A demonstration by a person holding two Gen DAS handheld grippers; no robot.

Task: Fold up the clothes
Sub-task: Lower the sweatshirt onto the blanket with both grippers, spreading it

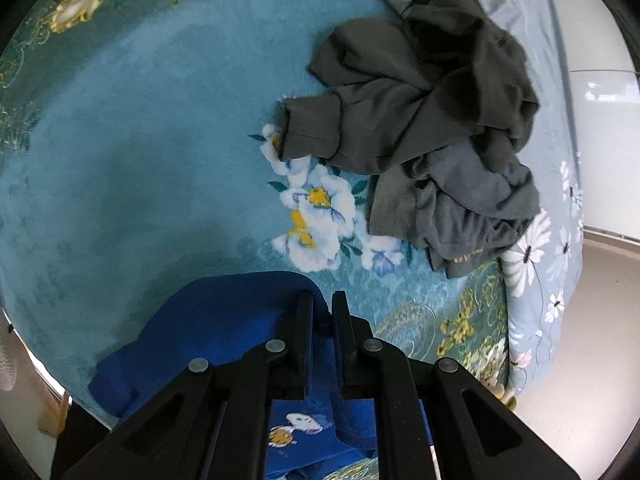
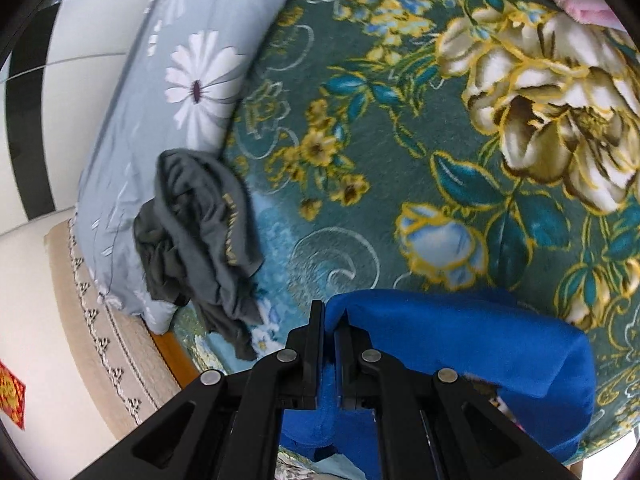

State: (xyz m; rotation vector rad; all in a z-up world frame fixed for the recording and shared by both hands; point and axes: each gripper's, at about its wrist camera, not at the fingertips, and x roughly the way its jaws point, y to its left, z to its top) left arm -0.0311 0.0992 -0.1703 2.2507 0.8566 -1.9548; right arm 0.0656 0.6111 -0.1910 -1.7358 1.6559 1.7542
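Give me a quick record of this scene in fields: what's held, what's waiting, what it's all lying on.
held garment: bright blue fleece garment with a cartoon dog print
left gripper: jaws shut on the blue fabric
right gripper: jaws shut on a blue fold
waiting: crumpled dark grey clothes pile, untouched
surface: teal floral plush blanket
beside: pale blue daisy-print bedding

Bright blue garment [image 1: 224, 320] with cartoon print, draped at bed edge, crumpled dark grey clothes [image 1: 440, 128] piled well apart
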